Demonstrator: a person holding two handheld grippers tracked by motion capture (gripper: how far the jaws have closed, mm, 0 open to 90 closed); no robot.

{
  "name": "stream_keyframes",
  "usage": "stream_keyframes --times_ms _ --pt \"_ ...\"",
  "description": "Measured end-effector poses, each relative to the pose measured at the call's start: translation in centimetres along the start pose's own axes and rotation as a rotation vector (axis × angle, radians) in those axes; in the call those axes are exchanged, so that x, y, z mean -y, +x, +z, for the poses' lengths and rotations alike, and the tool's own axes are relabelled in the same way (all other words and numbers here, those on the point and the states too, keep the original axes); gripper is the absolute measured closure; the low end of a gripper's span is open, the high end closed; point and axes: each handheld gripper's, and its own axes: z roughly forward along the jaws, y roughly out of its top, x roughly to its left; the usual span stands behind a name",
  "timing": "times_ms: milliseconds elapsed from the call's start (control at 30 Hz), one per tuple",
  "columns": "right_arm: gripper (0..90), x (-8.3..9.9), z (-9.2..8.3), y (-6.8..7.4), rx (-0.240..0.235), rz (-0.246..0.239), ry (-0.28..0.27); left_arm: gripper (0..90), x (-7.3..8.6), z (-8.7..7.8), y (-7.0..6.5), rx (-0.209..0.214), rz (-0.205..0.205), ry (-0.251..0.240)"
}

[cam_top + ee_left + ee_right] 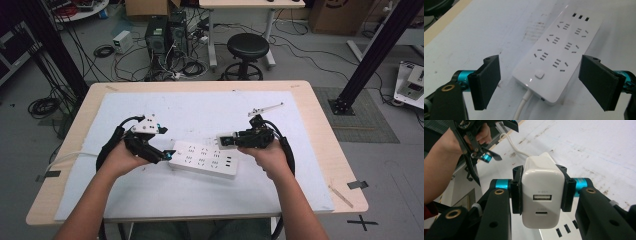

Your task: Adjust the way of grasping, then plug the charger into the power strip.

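A white power strip [205, 159] lies flat on the white mat, its sockets and round button [539, 74] facing up and its white cable [522, 106] leading off the near end. My left gripper [541, 60] is open, with its jaws standing wide on either side of the strip's button end and touching nothing. It shows in the high view at the strip's left end [167, 154]. My right gripper [541, 190] is shut on a white USB charger [542, 202] whose two ports face the camera. It hovers just above the strip's right part [227, 141].
The white mat [200, 107] covers most of a wooden table [320, 125]. Beyond the far edge stand a black stool [247, 47] and computer towers [165, 35] among floor cables. Black frame posts [370, 55] rise at both sides.
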Motion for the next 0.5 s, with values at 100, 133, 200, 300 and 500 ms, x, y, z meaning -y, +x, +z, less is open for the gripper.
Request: stream_keyframes --times_ms 100,133,200,300,500 --pt "63.3 -0.1 -0.1 -0.2 0.003 -0.001 0.004 17.9 0.4 -0.2 0.7 0.001 -0.01 0.008" --pt "63.3 -0.2 -0.3 -0.4 0.012 0.002 0.006 17.9 0.5 -0.3 0.9 -0.001 -0.01 0.009" --pt "63.3 -0.3 -0.5 -0.6 0.016 0.0 0.008 17.9 0.7 -0.4 1.3 -0.005 -0.016 0.01" --pt "63.3 -0.5 -0.7 -0.9 0.025 -0.01 0.018 17.9 1.0 -0.7 1.7 -0.005 -0.03 0.006" --pt "63.3 -1.7 -0.9 -1.0 0.039 -0.058 0.076 17.9 1.2 -2.1 2.5 -0.019 -0.026 0.043"
